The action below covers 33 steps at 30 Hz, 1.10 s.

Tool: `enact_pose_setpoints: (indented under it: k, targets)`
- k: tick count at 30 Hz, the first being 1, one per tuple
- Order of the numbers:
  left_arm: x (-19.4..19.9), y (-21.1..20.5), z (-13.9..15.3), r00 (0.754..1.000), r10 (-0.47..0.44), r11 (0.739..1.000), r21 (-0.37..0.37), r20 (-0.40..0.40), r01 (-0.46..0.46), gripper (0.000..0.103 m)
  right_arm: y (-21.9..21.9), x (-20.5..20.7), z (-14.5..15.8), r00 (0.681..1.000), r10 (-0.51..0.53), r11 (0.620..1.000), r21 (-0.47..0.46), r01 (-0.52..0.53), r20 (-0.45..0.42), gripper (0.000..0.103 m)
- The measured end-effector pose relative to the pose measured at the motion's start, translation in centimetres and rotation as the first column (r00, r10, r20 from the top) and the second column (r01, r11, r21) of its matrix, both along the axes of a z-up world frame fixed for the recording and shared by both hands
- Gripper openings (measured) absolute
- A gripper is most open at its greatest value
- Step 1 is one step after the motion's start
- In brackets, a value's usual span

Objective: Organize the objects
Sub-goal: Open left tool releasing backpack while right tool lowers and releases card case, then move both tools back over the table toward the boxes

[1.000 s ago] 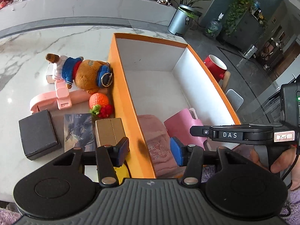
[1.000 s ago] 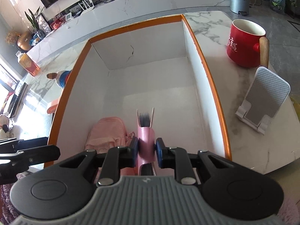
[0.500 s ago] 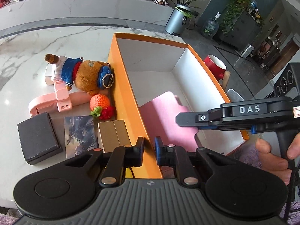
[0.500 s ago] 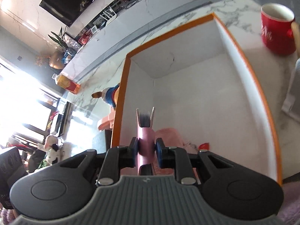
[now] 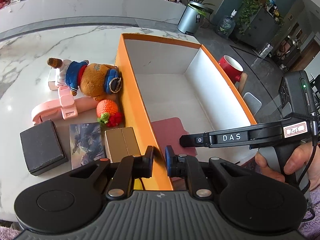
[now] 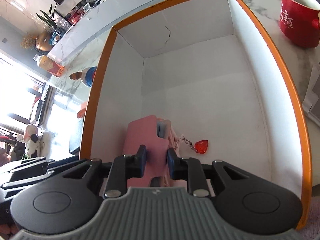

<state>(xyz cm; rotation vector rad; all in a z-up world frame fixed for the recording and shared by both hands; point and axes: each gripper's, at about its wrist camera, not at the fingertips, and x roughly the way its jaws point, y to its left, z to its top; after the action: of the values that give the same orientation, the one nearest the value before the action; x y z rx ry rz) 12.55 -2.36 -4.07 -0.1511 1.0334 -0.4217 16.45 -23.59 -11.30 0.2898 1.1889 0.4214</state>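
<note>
An orange box with white inside (image 5: 138, 100) (image 6: 280, 64) stands on the marble table. My left gripper (image 5: 159, 161) is shut on the box's near-left wall. My right gripper (image 6: 155, 161) sits low inside the box, its jaws a little apart around a pink case (image 6: 143, 134) (image 5: 168, 130) that lies flat on the box floor over a pink pouch with a red heart charm (image 6: 202, 146). Left of the box lie a plush bear (image 5: 90, 80), a crochet orange (image 5: 107, 109), a gold box (image 5: 122, 142), a card (image 5: 86, 140), a black box (image 5: 41, 144) and a pink stand (image 5: 52, 108).
A red mug (image 5: 230, 68) (image 6: 296, 18) and a grey phone stand (image 5: 253, 102) sit right of the box. The table's near edge runs under my grippers. A counter and plants are far behind.
My left gripper closed on the box wall. My right gripper lowered the pink case from upright to flat on the box floor and its jaws have eased apart.
</note>
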Motion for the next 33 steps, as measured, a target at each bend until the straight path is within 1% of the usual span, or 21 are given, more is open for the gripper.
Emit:
enact_pose_setpoints:
  k: [4,6,7,8,9,11,12,13,14,15,16,18,21,24,27,28,29,31,33]
  targets:
    - [0.1,0.2,0.0,1.000,0.009,1.000,-0.010,-0.014,-0.009,0.014,0.3,0.4,-0.5,0.998,0.062,0.994,-0.091,-0.060,0.022,0.023]
    - [0.0,0.1,0.0,1.000,0.008,1.000,-0.003,-0.010,-0.008,0.014,0.5,0.4,-0.3,0.995,0.097,0.989,-0.112,-0.092,0.038,0.024]
    - [0.0,0.0,0.1,1.000,0.009,1.000,-0.001,-0.007,-0.009,0.014,0.5,0.5,-0.1,0.994,0.104,0.988,-0.117,-0.099,0.040,0.027]
    - [0.0,0.0,0.0,1.000,0.010,1.000,0.000,-0.004,-0.010,0.014,0.3,0.5,0.1,0.993,0.106,0.988,-0.115,-0.100,0.044,0.028]
    - [-0.1,0.0,0.0,1.000,0.011,1.000,-0.001,-0.001,-0.011,0.014,0.1,0.6,0.2,0.994,0.104,0.989,-0.106,-0.099,0.045,0.029]
    - [-0.1,0.0,0.0,1.000,0.010,1.000,-0.003,0.003,-0.010,0.014,-0.4,1.0,0.1,0.996,0.090,0.993,-0.078,-0.087,0.031,0.035]
    - [-0.1,0.1,0.0,1.000,0.010,1.000,-0.007,0.001,-0.010,0.014,-0.6,1.3,-0.4,0.996,0.084,0.995,-0.058,-0.083,0.005,0.043]
    - [0.0,0.2,0.0,1.000,0.010,1.000,-0.013,-0.004,-0.010,0.014,-0.6,1.6,-1.0,0.997,0.079,0.996,-0.034,-0.080,-0.023,0.049]
    - [0.1,0.3,0.0,1.000,0.012,1.000,-0.019,-0.012,-0.012,0.014,-0.8,1.8,-1.5,0.997,0.068,0.998,-0.005,-0.068,-0.042,0.048]
    - [0.2,0.3,0.0,1.000,0.010,1.000,-0.022,-0.016,-0.010,0.014,-1.0,1.9,-1.9,0.996,0.060,0.998,0.037,-0.057,-0.072,0.043]
    - [0.2,0.3,0.0,1.000,0.006,1.000,-0.024,-0.016,-0.006,0.014,-1.1,2.0,-2.0,0.994,0.055,0.997,0.057,-0.050,-0.094,0.040]
    - [0.2,0.3,0.0,1.000,0.004,1.000,-0.023,-0.017,-0.004,0.014,-0.7,1.9,-2.2,0.992,0.062,0.996,0.068,-0.055,-0.109,0.039]
    - [0.1,0.3,0.0,1.000,0.003,1.000,-0.023,-0.007,-0.003,0.014,0.1,1.5,-2.1,0.995,0.064,0.997,0.037,-0.061,-0.079,0.039]
    - [-0.1,0.4,0.1,1.000,0.001,1.000,-0.023,0.006,0.000,0.015,0.1,1.1,-1.8,0.996,0.065,0.998,0.030,-0.063,-0.056,0.040]
    - [-0.9,1.9,1.2,1.000,0.008,0.997,-0.075,0.019,-0.007,0.015,-0.2,1.0,-1.2,0.998,0.042,0.999,0.029,-0.041,-0.053,0.040]
    - [-1.2,2.8,1.9,0.999,0.016,0.996,-0.090,0.032,-0.013,0.015,-0.4,0.9,-0.6,0.998,0.032,0.999,0.019,-0.031,-0.049,0.041]
    - [-1.7,3.7,2.6,0.998,0.028,0.996,-0.090,0.053,-0.023,0.015,-0.5,0.7,0.3,0.999,0.033,0.999,0.011,-0.032,-0.035,0.042]
    - [-2.4,5.3,3.7,0.995,0.044,0.998,-0.047,0.088,-0.040,0.015,-0.2,-0.1,2.5,0.999,0.050,0.999,-0.004,-0.049,0.022,0.041]
    - [-2.9,6.8,4.0,0.993,0.060,0.998,-0.006,0.104,-0.060,0.015,0.8,-0.8,4.7,0.992,0.093,0.996,-0.004,-0.093,0.088,0.041]
